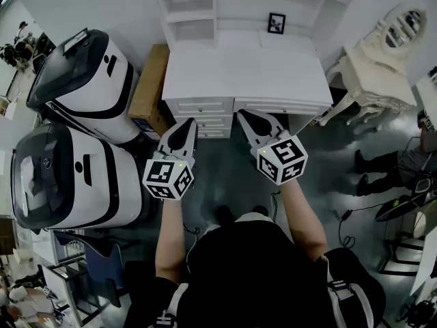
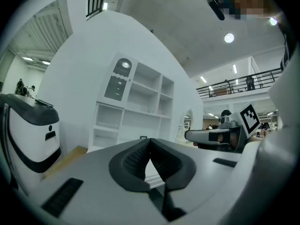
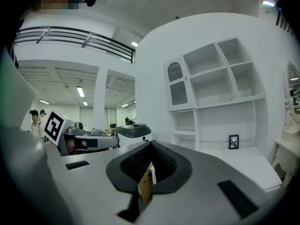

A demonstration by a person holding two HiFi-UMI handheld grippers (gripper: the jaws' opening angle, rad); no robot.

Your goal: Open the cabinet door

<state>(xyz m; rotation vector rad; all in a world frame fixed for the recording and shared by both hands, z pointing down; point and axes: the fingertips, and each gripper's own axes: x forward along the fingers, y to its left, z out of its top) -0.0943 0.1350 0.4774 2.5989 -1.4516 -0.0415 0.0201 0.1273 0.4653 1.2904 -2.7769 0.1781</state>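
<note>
A white cabinet [image 1: 246, 74] with an open-shelved top and drawers [image 1: 201, 106] stands ahead of me. Its small upper door with an arched pane is closed, seen in the left gripper view [image 2: 119, 81] and the right gripper view [image 3: 178, 86]. My left gripper [image 1: 188, 123] is held level in front of the drawers, jaws shut and empty [image 2: 150, 140]. Beside it, my right gripper [image 1: 244, 113] also points at the cabinet, its tips together with nothing between them [image 3: 151, 143]. Neither gripper touches the cabinet.
Two large white-and-black machines [image 1: 82, 87] [image 1: 68, 183] stand at the left, with a cardboard box [image 1: 151, 87] leaning by the cabinet. A small picture frame [image 1: 276, 23] sits on the cabinet's top. An ornate white dressing table [image 1: 382, 60] and a person's legs [image 1: 379, 164] are at the right.
</note>
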